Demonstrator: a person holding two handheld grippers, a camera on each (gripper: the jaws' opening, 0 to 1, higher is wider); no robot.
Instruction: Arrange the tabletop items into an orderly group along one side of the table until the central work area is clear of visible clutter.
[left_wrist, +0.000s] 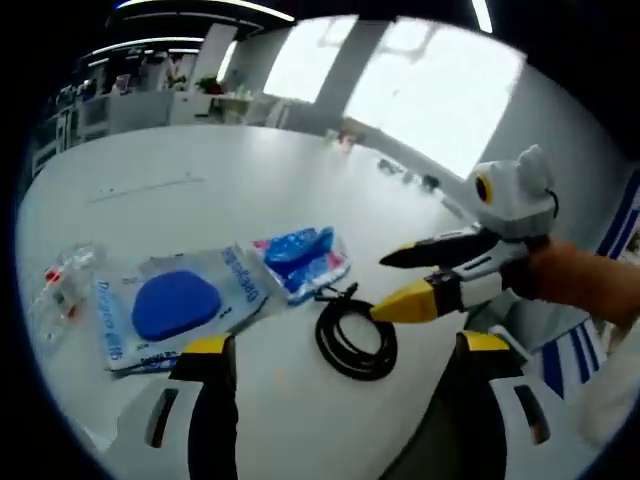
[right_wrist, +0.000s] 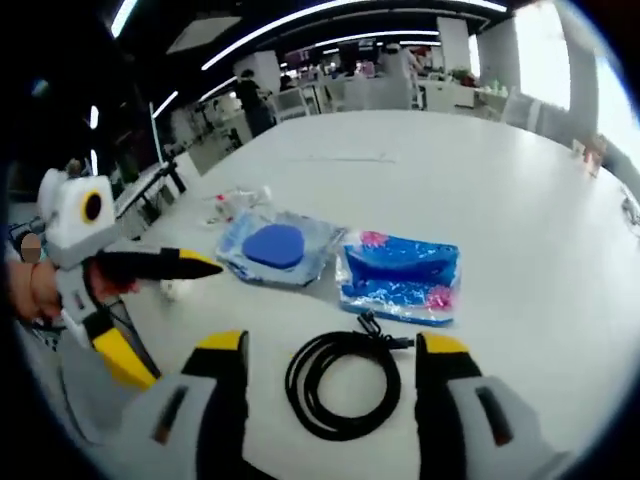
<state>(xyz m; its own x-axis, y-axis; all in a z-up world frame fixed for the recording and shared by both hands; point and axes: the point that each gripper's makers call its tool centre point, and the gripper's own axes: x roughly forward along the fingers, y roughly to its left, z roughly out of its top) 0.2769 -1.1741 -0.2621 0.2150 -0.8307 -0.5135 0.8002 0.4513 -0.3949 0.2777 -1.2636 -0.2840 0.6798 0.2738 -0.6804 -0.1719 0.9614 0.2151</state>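
A coiled black cable (left_wrist: 355, 338) lies on the white table (left_wrist: 200, 180), in front of my left gripper (left_wrist: 345, 345), which is open with the coil between its yellow-tipped jaws. My right gripper (left_wrist: 380, 287) reaches in from the right, open, its tips just above the coil's right side. In the right gripper view the cable (right_wrist: 340, 385) sits between the open jaws of my right gripper (right_wrist: 330, 345), and my left gripper (right_wrist: 175, 320) stands open at the left, held by a hand. Beyond lie a blue-and-pink package (right_wrist: 400, 275) and a clear bag with a blue round item (right_wrist: 275, 245).
The clear bag (left_wrist: 175, 305) and blue-and-pink package (left_wrist: 300, 260) lie side by side near the table's edge. A small clear packet (left_wrist: 65, 285) lies further left, also in the right gripper view (right_wrist: 235, 200). The broad far tabletop (right_wrist: 450, 160) is bare; office desks stand behind.
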